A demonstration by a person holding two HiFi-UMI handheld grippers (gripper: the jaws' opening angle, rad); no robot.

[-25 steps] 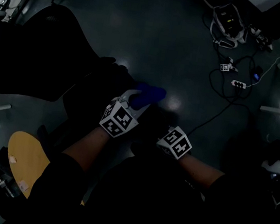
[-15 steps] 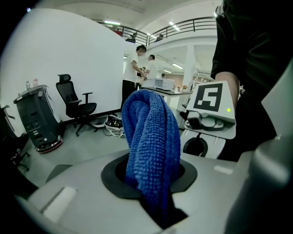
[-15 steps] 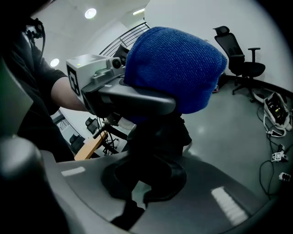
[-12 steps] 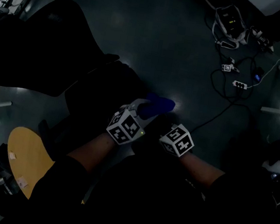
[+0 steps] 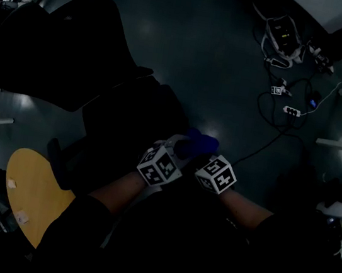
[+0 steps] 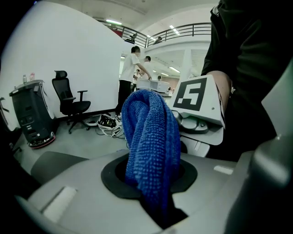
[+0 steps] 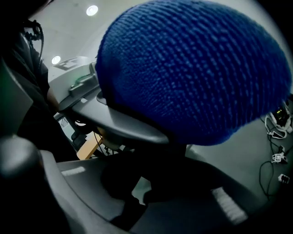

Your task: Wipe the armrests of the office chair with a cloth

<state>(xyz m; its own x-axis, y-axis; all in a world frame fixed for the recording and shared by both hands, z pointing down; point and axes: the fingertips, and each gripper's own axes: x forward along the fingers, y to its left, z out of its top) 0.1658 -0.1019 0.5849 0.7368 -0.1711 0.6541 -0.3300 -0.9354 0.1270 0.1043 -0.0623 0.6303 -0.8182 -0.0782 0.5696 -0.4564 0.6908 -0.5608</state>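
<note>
The black office chair (image 5: 63, 47) stands at the left in the dim head view. A blue cloth (image 5: 198, 144) lies bunched on top of its armrest (image 7: 128, 123), a dark grey pad that I see from below in the right gripper view. My left gripper (image 5: 182, 147) is shut on the cloth (image 6: 151, 151), which rises in a fold from between its jaws. My right gripper (image 5: 207, 162) sits just right of it, below the cloth (image 7: 192, 73). Its jaws are closed round the dark armrest support (image 7: 176, 157).
Cables and a power strip (image 5: 290, 103) lie on the floor at the far right. A round wooden tabletop (image 5: 32, 191) sits at the near left. The left gripper view shows another office chair (image 6: 68, 98), a black machine (image 6: 29, 114) and people (image 6: 130, 77) far off.
My left gripper has carried the cloth to the right and nearer to me along the armrest, ending close beside the right gripper. The right gripper has barely moved.
</note>
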